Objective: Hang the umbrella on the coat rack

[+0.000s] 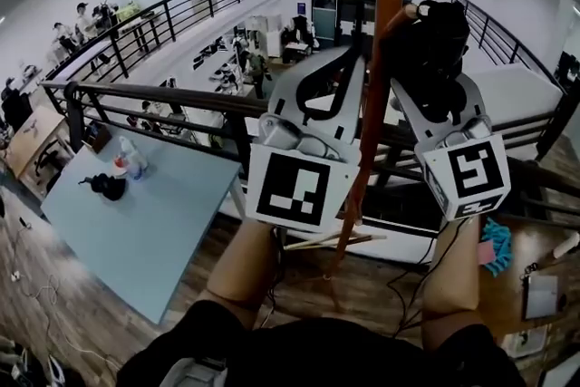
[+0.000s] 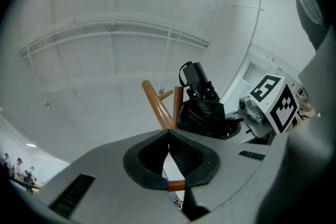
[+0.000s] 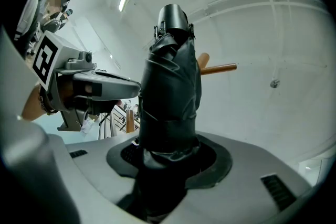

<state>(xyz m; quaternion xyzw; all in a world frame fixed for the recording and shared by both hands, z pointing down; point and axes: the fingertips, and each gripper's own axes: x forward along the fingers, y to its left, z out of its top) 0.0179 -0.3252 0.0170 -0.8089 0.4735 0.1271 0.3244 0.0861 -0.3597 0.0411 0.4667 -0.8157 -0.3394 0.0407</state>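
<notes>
The fingers of the right gripper [image 3: 168, 153] were closed on the folded black umbrella [image 3: 170, 97]. They clamped its lower part, so the bundle stood up out of them with its blocky black end on top. Just behind the umbrella a brown peg [image 3: 218, 67] of the coat rack [image 1: 381, 59] stuck out sideways. Whether the umbrella touched it could not be told.

The fingers of the left gripper [image 2: 168, 135] were closed with their tips meeting, and only a narrow slit stayed open below the tips. A short piece of brown wood crossed the bottom of that slit; whether the fingers pinched it could not be told. Past the tips rose two slanting pegs, and the umbrella was just to their right.

In the head view both grippers were raised high on either side of the rack's upright pole. The left one was just left of the pole and the right one just right of it, each with its marker cube [image 1: 292, 186] turned toward the camera. The umbrella hung against the pole's right side, beside an upward-slanting peg.

Well below on the left stood a pale blue worktop [image 1: 154, 231], which carried a bottle [image 1: 132, 159] and a small black item [image 1: 110, 187]. A dark railing [image 1: 181, 95] ran behind it.
</notes>
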